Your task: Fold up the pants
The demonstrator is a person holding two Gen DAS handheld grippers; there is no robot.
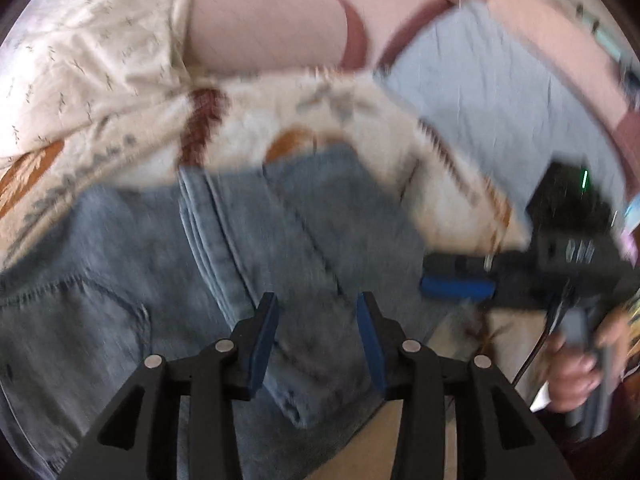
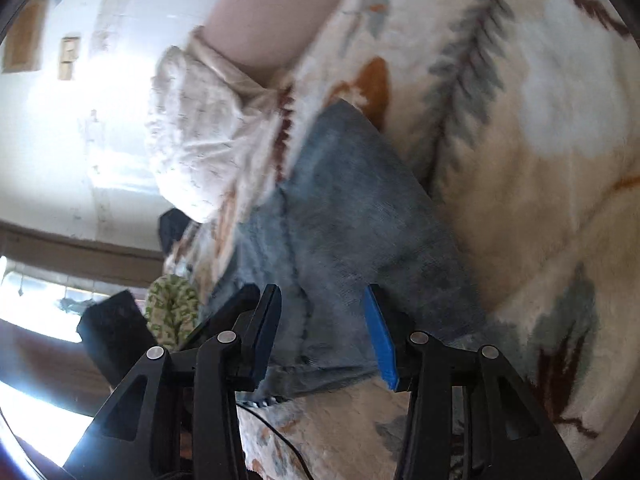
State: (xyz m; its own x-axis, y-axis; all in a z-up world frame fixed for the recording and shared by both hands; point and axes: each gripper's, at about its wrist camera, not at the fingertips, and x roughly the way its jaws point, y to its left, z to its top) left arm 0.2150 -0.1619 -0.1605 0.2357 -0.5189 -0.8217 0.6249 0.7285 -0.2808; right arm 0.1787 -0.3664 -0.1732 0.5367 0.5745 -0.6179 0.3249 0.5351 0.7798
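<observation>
Light blue denim pants (image 1: 224, 256) lie on a cream patterned blanket (image 1: 360, 120), with a back pocket at the left and the legs folded together toward the front. My left gripper (image 1: 318, 320) is open above the leg part, holding nothing. My right gripper (image 1: 456, 276) shows at the right of the left wrist view, just off the pants' edge. In the right wrist view the pants (image 2: 344, 216) run away from my right gripper (image 2: 324, 328), which is open over their near end.
The blanket (image 2: 520, 160) covers a bed. A white printed pillow (image 1: 80, 52) and a pink pillow (image 1: 264, 24) lie at the back. A green patterned item (image 2: 172, 308) and a dark object (image 2: 112, 332) sit beside the bed.
</observation>
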